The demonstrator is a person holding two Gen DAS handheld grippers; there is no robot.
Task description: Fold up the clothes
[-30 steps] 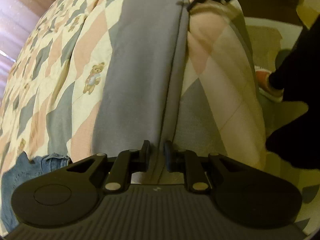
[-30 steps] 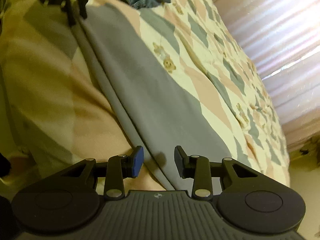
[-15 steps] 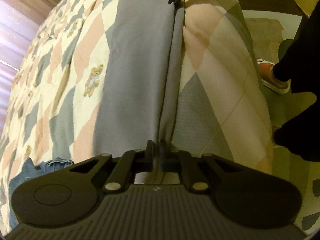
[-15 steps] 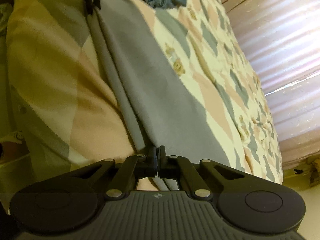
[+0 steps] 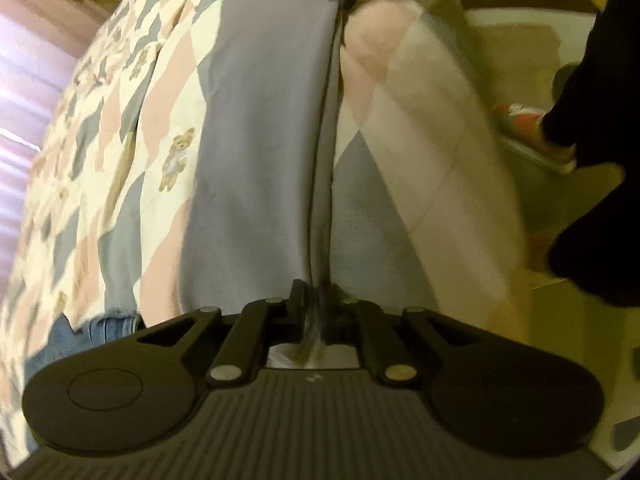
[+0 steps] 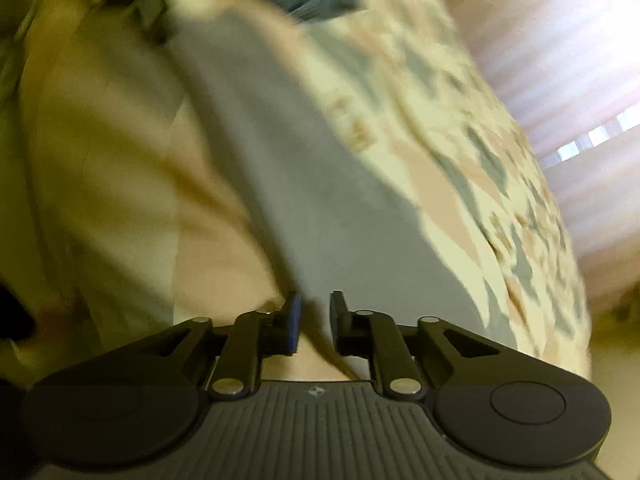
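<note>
My left gripper (image 5: 316,300) has its jaws clamped on the grey garment's (image 5: 260,160) hem; its long edge runs straight ahead to my right gripper (image 6: 314,316), whose jaws stand apart.

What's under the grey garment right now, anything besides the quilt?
The grey garment lies on the bear-print patchwork quilt, which shows all round it. Blue denim lies beside it, not beneath. Whatever is directly below the cloth is covered.

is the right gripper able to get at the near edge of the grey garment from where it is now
Probably yes. The right gripper is open, and the grey garment lies on the quilt right ahead of its fingers, with nothing between them, though the view is blurred.
</note>
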